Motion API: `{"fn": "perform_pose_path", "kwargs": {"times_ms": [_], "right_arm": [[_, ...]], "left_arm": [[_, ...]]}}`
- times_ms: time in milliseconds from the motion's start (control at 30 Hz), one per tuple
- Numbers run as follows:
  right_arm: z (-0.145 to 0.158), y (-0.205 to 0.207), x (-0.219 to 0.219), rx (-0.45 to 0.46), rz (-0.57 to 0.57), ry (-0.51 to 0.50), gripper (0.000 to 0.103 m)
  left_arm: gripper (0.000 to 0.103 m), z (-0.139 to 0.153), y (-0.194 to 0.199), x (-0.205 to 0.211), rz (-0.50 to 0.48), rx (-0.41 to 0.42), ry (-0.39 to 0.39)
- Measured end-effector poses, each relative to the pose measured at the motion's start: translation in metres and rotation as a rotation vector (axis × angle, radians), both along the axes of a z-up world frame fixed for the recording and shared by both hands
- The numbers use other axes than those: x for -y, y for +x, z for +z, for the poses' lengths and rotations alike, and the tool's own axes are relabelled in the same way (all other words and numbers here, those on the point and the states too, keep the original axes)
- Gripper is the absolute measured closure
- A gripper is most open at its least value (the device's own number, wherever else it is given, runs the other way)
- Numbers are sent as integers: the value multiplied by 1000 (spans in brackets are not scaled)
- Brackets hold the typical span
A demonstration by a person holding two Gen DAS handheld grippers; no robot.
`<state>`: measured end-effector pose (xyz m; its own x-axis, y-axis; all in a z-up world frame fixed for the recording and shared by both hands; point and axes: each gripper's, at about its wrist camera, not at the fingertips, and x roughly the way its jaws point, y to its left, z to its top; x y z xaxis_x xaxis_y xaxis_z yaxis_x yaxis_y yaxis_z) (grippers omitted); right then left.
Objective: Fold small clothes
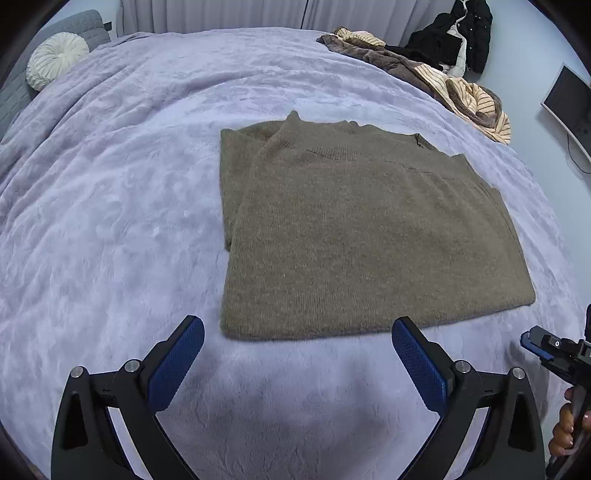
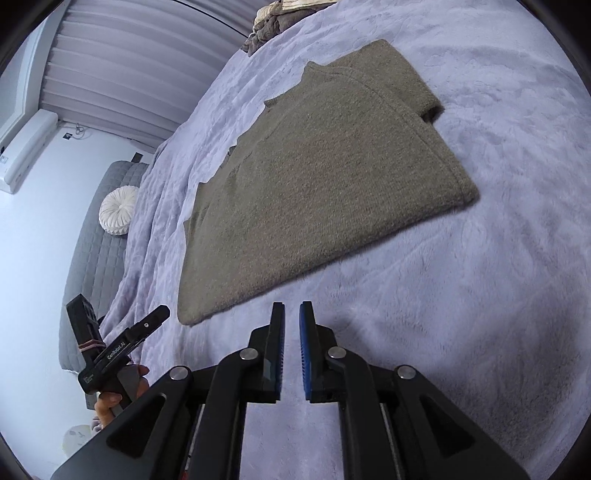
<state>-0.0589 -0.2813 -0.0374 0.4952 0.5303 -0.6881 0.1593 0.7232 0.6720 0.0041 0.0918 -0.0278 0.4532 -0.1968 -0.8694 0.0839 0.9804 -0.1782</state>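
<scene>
A bed covered by a plush lavender blanket (image 1: 110, 221) fills both views. In the left wrist view, going left to right: a round cream pleated cushion (image 1: 57, 59) rests against a grey quilted headboard (image 1: 79, 26) at the far left corner. The olive-brown knitted sweater (image 1: 351, 229) lies flat in the middle of the bed, folded into a rough rectangle with its ribbed collar at the far edge. The left gripper (image 1: 297, 354) hovers just short of the sweater's near hem, its blue-padded fingers spread wide and holding nothing. Along the far right edge lies a heap of brown and cream-striped clothes (image 1: 443, 81), with a black jacket (image 1: 458, 37) beyond it. A monitor (image 1: 569, 107), seen only here, is cut off at the right. The right gripper (image 1: 532, 341) enters at the lower right, mostly out of frame.

The right wrist view alone shows a white wall unit (image 2: 26, 151) at the left. Its own fingers stand narrowly apart, nearly closed, gripping nothing, just beside the sweater's near edge. The clothes heap is cropped at the top.
</scene>
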Motion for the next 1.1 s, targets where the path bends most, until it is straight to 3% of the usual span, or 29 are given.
{"fn": "perform_pose_path", "kwargs": {"times_ms": [67,367,567,767,833,900,933,1100], "right_arm": [[1,-4,-4,4,-8,3,40],[-3,-17,-37,-14,52,1,40],[-10,-18,-65,-37,102,-13,40],[-1,4,-105,-20,179,-42,40],[9,20,-124,21,224,-56,41],[18,41,-149,57,273,-88,61],[19,51,-162,58,294,-102,65],[16,97,-236,80,423,-195,71]], "left_arm": [[1,-2,-7,-1,-5,-5,-15],[1,-14,-39,-15,23,-27,-88],[1,-40,-49,-45,72,-123,-211],[1,-29,-59,-77,158,2,-271],[1,-26,-57,-89,189,35,-267],[1,-26,-52,-99,204,42,-283],[1,-27,-51,-104,217,38,-293],[1,-33,-51,-129,272,50,-339]]}}
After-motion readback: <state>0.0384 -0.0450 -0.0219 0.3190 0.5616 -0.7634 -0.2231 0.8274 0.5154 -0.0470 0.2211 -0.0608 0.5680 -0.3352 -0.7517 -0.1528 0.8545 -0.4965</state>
